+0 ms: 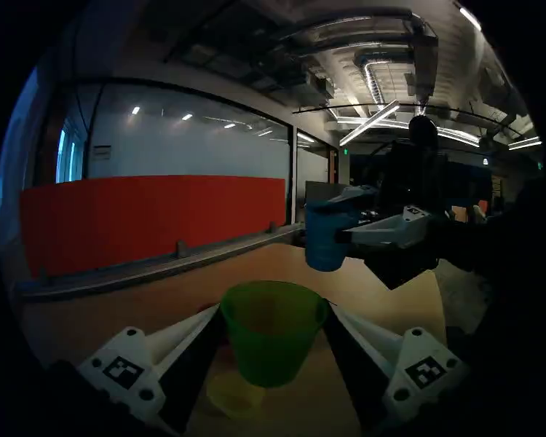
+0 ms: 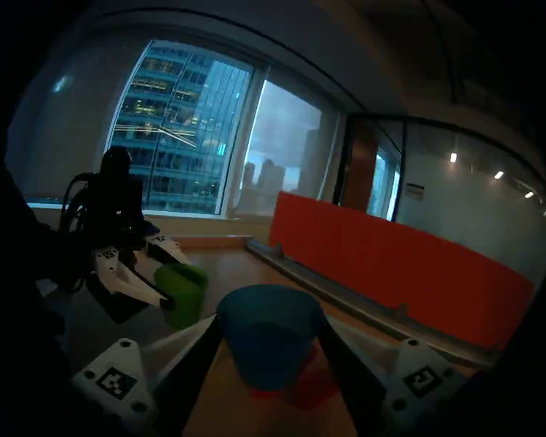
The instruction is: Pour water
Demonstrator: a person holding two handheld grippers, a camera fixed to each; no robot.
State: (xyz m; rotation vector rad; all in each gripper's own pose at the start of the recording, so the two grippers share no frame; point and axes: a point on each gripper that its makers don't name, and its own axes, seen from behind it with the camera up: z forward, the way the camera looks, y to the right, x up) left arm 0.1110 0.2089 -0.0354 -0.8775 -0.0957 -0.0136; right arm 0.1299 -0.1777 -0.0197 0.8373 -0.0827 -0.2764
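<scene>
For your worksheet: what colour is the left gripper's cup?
The cup is green; best seen in the left gripper view.

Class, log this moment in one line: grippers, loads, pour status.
left gripper: grips green cup | right gripper: grips blue cup | cups: upright, apart | pour: not started

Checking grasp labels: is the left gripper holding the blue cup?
No, the fingers of the left gripper close on the green cup; the blue cup sits in the right gripper farther off.

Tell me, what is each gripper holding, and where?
The left gripper holds the green cup by its sides, between its fingers; the right gripper holds the blue cup likewise.
</scene>
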